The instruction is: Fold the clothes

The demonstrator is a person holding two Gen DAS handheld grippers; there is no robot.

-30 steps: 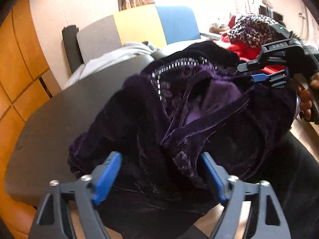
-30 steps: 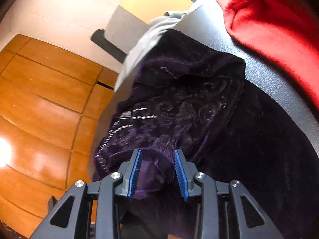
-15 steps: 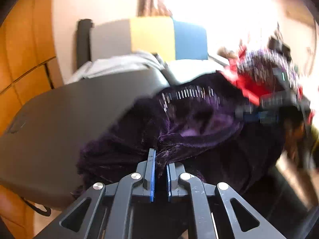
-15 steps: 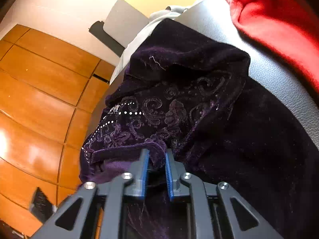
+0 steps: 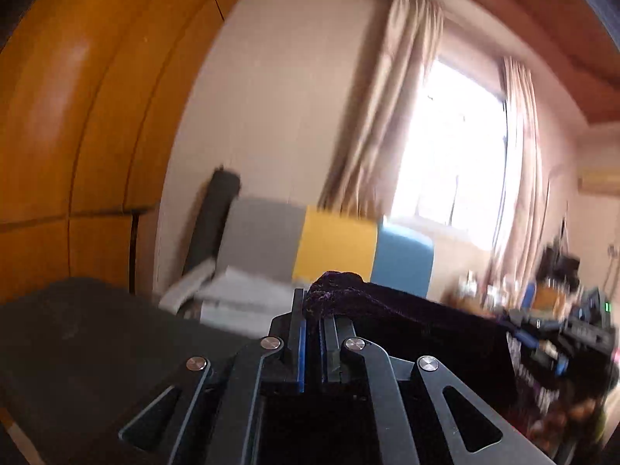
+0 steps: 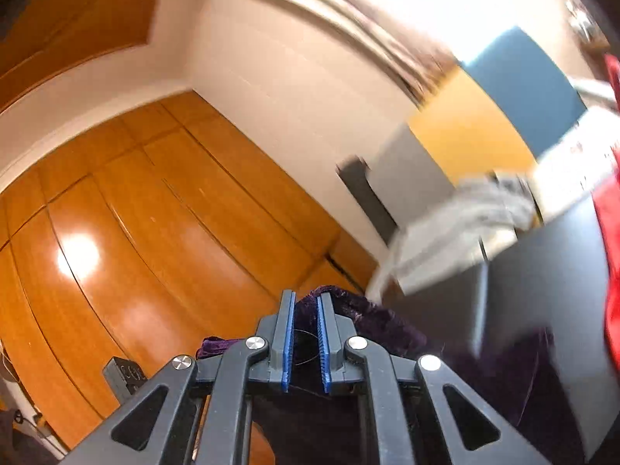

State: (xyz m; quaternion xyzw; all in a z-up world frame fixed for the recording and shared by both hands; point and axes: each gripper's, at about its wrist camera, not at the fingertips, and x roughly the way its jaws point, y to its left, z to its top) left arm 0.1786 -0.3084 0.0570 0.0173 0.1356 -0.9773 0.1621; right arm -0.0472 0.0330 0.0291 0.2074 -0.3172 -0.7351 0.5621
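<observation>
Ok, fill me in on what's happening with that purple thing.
A person is folding clothes with a claw in each hand. The left claw and the right claw are each shut on a bunched edge of the purple velvet garment, holding it above the dark table. A red garment lies further back.

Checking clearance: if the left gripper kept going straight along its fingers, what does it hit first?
Beyond the purple velvet garment that the left gripper is shut on, probably the grey, yellow and blue headboard across the dark table; depth is unclear.
</observation>
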